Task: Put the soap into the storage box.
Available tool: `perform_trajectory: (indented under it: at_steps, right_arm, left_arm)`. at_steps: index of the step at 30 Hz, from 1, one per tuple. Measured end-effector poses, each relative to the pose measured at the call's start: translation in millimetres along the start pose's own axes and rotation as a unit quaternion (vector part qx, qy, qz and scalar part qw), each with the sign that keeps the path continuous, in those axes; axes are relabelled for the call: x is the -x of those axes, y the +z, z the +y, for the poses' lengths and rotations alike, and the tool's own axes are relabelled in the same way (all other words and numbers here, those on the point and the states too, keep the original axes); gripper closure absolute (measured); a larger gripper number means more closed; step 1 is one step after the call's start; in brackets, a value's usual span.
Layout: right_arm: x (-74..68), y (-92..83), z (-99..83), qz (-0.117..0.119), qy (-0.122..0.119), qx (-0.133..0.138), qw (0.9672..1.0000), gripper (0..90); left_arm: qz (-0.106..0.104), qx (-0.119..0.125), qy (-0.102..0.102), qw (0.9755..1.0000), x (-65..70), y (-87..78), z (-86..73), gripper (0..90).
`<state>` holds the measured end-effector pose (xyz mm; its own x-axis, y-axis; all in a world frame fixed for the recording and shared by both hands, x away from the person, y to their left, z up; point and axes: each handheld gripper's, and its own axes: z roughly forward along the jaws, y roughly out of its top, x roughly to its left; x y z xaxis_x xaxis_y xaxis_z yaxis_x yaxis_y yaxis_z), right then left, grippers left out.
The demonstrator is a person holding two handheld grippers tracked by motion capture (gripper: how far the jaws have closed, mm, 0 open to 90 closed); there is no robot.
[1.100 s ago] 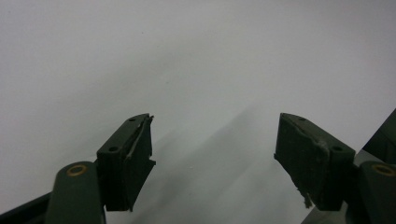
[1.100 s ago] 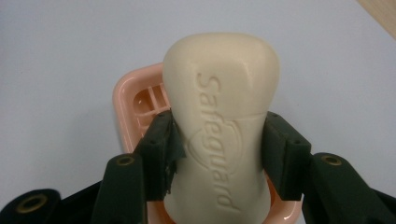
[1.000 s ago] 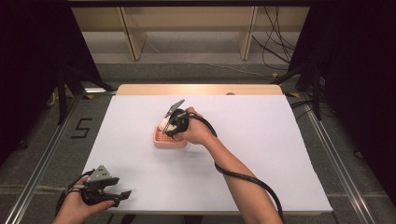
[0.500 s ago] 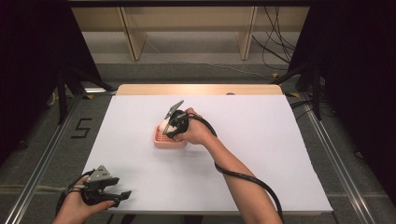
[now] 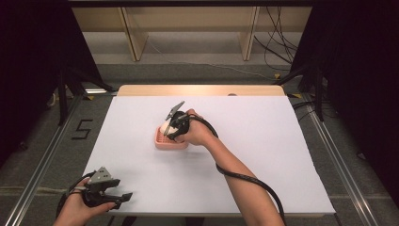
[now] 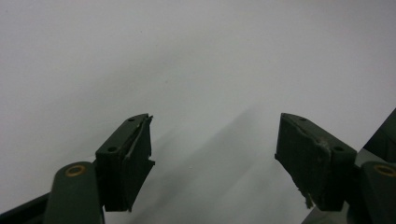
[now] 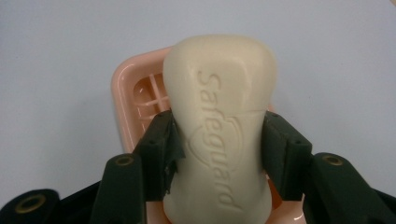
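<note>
white table top, wooden shelf frame behind, loose cables on floor

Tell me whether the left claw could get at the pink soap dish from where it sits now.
Probably not right away. The left claw sits open at the near left corner of the white table, apart from the pink soap dish, and the right claw is clamped on the soap bar over the dish, crowding it.
</note>
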<state>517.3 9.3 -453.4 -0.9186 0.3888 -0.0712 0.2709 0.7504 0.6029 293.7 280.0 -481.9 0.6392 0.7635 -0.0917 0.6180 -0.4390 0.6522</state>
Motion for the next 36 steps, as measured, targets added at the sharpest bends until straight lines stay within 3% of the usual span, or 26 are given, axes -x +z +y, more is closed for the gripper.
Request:
perform_trajectory:
  at_steps: [3, 6, 12, 13, 19, 25, 27, 29, 32, 33, 34, 36]
  right_arm:
    - [0.0, 1.0, -0.8, 0.0, 0.002, -0.001, 1.0, 48.1]
    - [0.4, -0.6, -1.1, 0.004, 0.027, 0.015, 0.9995, 43.4]
    - [1.3, -7.5, -1.0, 0.005, 0.034, 0.032, 0.9989, 36.9]
    - [-0.4, -8.9, -1.7, 0.004, 0.045, 0.034, 0.9984, 36.4]
    - [-4.6, -21.9, -9.3, 0.003, 0.034, 0.041, 0.9986, 34.9]
    - [-11.4, -40.8, -23.9, -0.002, 0.047, 0.044, 0.9979, 35.7]
    - [-15.3, -48.3, -32.3, -0.001, 0.062, 0.05, 0.9968, 37.4]
    - [-18.6, -55.2, -40.6, -0.003, 0.076, 0.049, 0.9959, 39.7]
    - [-22.3, -63.1, -53.0, -0.008, 0.076, 0.054, 0.9956, 41.5]
    - [-23.1, -66.4, -55.7, -0.005, 0.074, 0.049, 0.996, 41.9]
    - [-26.1, -68.6, -59.7, -0.006, 0.086, 0.047, 0.9952, 42.4]
    - [-29.4, -73.7, -67.5, -0.009, 0.086, 0.051, 0.9949, 43.2]
  left_arm:
    - [-0.001, 0.0, 0.0, 1.0, 0.1, 0.2, 0.0, 26.6]
    - [-0.001, 0.0, -0.001, 1.0, 0.3, 0.5, 0.0, 26.6]
    - [-0.003, -0.001, 0.0, 1.0, 0.3, 0.3, 0.1, 26.6]
    - [-0.002, -0.001, 0.0, 1.0, 0.3, 0.3, 0.1, 26.6]
    - [-0.004, -0.002, 0.008, 1.0, -0.1, -0.5, 0.3, 26.6]
    - [-0.003, -0.003, 0.004, 1.0, -0.2, -0.6, 0.1, 26.6]
    - [0.0, -0.003, 0.006, 1.0, -0.6, -0.1, 0.2, 26.6]
    - [-0.009, -0.007, 0.002, 0.9999, -0.2, -0.4, 0.1, 26.6]
    - [-0.006, -0.007, 0.001, 1.0, 0.2, -0.3, 0.2, 26.6]
    - [0.004, -0.007, 0.007, 0.9999, -0.6, -0.2, 0.4, 26.6]
    - [0.001, -0.007, 0.006, 1.0, -0.8, -0.5, 0.3, 26.6]
    - [0.004, -0.007, 0.007, 0.9999, -0.8, -0.2, 0.3, 26.6]
